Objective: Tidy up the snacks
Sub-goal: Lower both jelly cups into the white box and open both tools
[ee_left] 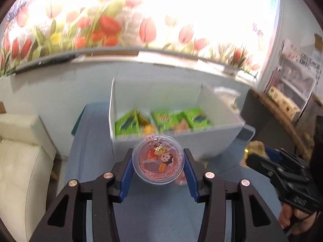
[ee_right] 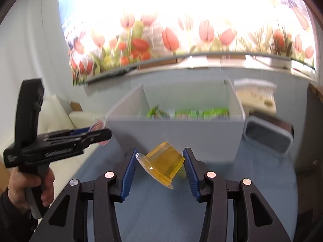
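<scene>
My left gripper (ee_left: 158, 161) is shut on a red jelly cup (ee_left: 158, 160) with a cartoon lid facing the camera, held above the blue table just in front of a white storage box (ee_left: 181, 143). The box holds several green snack packets (ee_left: 171, 119). My right gripper (ee_right: 160, 164) is shut on a yellow jelly cup (ee_right: 162, 162), tilted on its side, in front of the same box (ee_right: 181, 135). The right gripper also shows in the left wrist view (ee_left: 260, 155), and the left gripper shows in the right wrist view (ee_right: 101, 133).
A grey-rimmed container (ee_right: 268, 139) lies on its side right of the box, with a white basket (ee_right: 256, 94) behind it. A cream sofa (ee_left: 20, 161) stands left of the blue table (ee_left: 157, 217). A tulip-print blind covers the window behind.
</scene>
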